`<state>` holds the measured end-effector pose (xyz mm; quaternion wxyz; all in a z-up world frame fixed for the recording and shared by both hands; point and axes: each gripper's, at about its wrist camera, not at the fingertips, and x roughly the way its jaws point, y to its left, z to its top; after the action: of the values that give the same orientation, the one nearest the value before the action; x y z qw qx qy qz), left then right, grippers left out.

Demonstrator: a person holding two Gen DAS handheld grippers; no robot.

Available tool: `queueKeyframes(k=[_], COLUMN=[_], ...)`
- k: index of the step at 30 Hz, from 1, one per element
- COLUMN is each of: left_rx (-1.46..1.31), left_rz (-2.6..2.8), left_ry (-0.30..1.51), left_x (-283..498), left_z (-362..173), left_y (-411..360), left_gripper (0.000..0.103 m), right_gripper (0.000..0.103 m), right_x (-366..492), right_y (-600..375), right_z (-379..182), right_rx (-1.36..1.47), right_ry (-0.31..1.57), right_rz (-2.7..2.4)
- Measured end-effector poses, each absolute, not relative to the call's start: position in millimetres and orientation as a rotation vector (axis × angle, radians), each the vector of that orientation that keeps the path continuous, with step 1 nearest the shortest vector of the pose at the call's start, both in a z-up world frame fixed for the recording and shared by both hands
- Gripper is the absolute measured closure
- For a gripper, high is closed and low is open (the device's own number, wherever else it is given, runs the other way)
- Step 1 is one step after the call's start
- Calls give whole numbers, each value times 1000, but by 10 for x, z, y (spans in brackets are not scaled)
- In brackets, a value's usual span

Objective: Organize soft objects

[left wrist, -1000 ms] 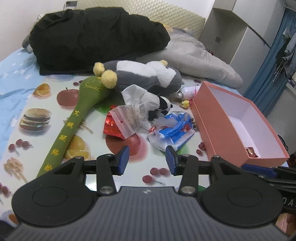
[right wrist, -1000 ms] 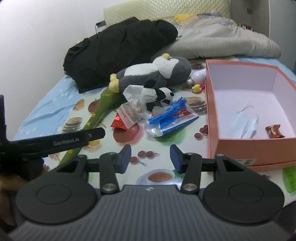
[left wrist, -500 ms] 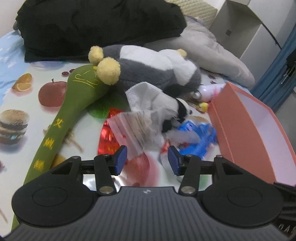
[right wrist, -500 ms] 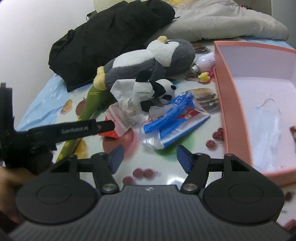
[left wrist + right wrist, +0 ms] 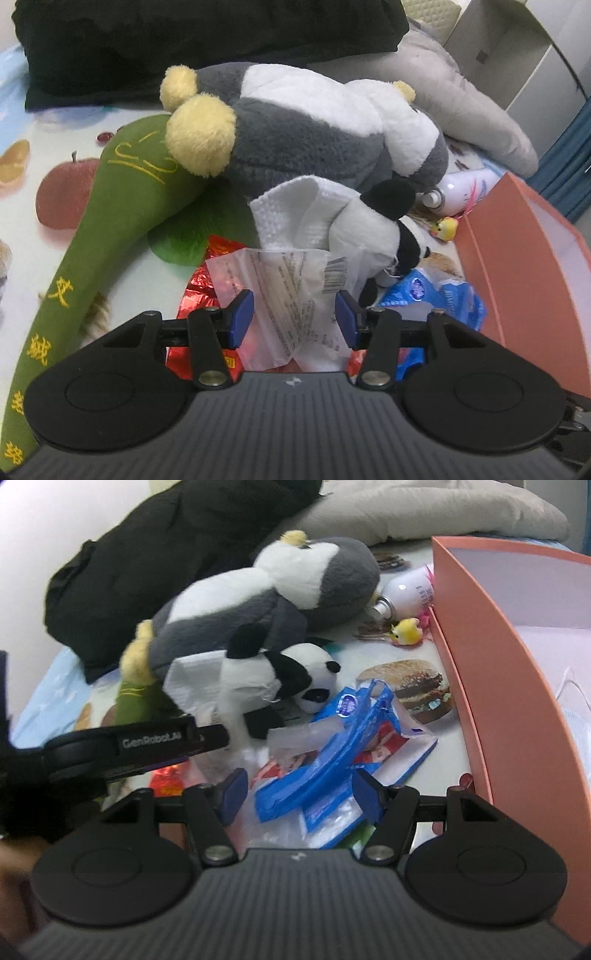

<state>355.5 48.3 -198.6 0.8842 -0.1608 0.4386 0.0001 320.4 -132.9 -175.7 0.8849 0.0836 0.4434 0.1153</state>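
Our left gripper [image 5: 293, 321] is half open, holding nothing, with the crinkly clear bag [image 5: 280, 291] right under it. Our right gripper [image 5: 297, 795] (also empty, half open) sits over the blue wrapper [image 5: 332, 771]. Both look light and slippery, so we should pinch a flat edge.

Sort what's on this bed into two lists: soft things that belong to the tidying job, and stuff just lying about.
Belongs to the job:
- big grey penguin plush
- small panda plush
- green plush stick
- pink box, probably the container

Lying about:
- clear plastic bag
- red foil wrapper
- blue wrapper
- white spray can
- black jacket
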Motion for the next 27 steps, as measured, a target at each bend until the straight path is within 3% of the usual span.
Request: queueKeyframes(k=[3,8,13,18,27], left_rx=[-301,-274,-250,-237,-211], left_rz=[23,37,24,3,-35], left_ry=[920,927,937,930,928], left_x=[3598,3608,3580,3456,2949], left_z=[-2005,-2017,-1964,-1829,-1612], left_y=[447,414,358,305,194], left_gripper=[49,57,72,78,79], right_gripper=[41,70,88,93,95], right_x=[3223,3222,3175,3040,2559], right_y=[-1335,-1368,-1437,-1549,-1748], right_z=[-1832,-1860,-1789,-1669,-1571], right_rx=[183,179,182,166,163], right_ry=[947,978,982,956,942], right_rz=[225,238,243,226,227])
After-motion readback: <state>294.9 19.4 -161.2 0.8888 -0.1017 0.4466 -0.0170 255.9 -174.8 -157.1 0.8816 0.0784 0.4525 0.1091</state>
